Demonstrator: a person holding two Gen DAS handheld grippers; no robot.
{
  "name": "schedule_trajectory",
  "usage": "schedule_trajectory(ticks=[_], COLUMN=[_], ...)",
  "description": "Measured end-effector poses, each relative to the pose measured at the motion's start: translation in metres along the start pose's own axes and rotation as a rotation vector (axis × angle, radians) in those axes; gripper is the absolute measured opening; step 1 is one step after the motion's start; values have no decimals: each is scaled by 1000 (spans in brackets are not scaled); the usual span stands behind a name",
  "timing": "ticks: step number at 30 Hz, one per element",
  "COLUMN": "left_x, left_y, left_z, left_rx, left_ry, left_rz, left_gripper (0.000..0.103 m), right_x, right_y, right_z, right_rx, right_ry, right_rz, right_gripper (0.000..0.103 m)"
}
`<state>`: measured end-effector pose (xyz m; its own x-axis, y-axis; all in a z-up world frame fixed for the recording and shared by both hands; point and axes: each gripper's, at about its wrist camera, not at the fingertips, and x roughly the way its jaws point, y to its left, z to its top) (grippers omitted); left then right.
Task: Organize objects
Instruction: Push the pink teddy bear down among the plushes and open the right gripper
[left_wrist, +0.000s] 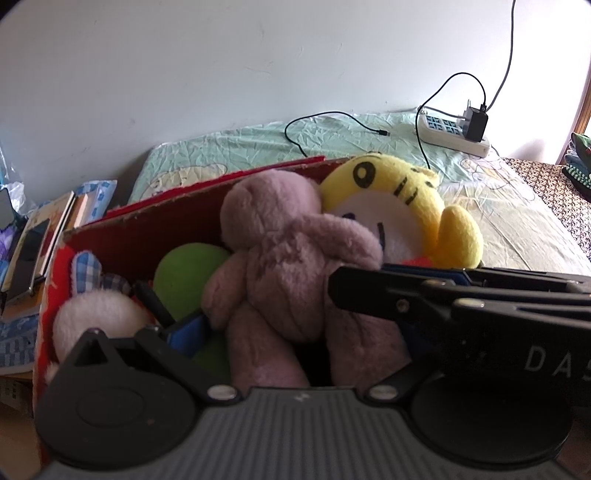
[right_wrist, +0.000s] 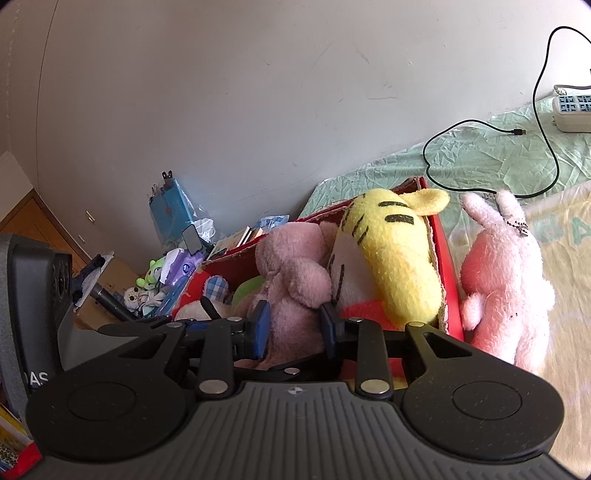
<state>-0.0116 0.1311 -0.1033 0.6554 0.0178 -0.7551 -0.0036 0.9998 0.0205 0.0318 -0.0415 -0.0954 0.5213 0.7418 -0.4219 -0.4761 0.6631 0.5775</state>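
Plush, light and yielding — that is how the mauve fuzzy teddy bear (right_wrist: 291, 284) looks likely to handle: it should compress under the pads and weigh next to nothing, though a shallow pinch on the fur could slip off. The torso or a thick leg seems the surest hold. It sits upright in the red cardboard box (right_wrist: 448, 280), at the centre of the left wrist view, leaning against the box's far wall.

The right gripper (right_wrist: 294, 328) has its blue-padded jaws partly open on either side of the bear's lower body; the pads look to be touching the fur, but whether they are actually squeezing it I cannot tell. The left gripper (left_wrist: 258, 325) is spread wide around the bear's legs, gripping nothing — its left finger lies low at 8 o'clock, while its right finger is hidden behind the right gripper's body, which crosses in from 3 o'clock.

The box is crowded. At 1 o'clock from the bear, a yellow plush tiger with black stripes (left_wrist: 399, 206) presses against it. At 9 o'clock sits a lime-green round plush (left_wrist: 188, 277), and beyond it a white plush with blue checked ears (left_wrist: 96, 295). Outside the box, just beside its right wall on the pale green crumpled bedsheet (right_wrist: 487, 155), a pink plush rabbit (right_wrist: 506, 277) stands upright, not yet stowed.
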Motion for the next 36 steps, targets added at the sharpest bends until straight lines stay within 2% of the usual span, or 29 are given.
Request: schedule_trajectory(ticks=[12,26,36], left_x=[2,-2,-12], left_y=[-7,-7,-6], left_z=[3,3,1], left_rx=[9,-10,-43], left_ry=[19,46,71], left_rz=[27,40,67], left_gripper=[102,102,102], right_x=[-5,-14,-28], right_y=[-5,-3,-3], right_z=[1,-4,-7], right_rx=[54,59,87], right_ry=[-1,-3,-26], right_rz=[30,24,27], right_gripper=[30,31,36])
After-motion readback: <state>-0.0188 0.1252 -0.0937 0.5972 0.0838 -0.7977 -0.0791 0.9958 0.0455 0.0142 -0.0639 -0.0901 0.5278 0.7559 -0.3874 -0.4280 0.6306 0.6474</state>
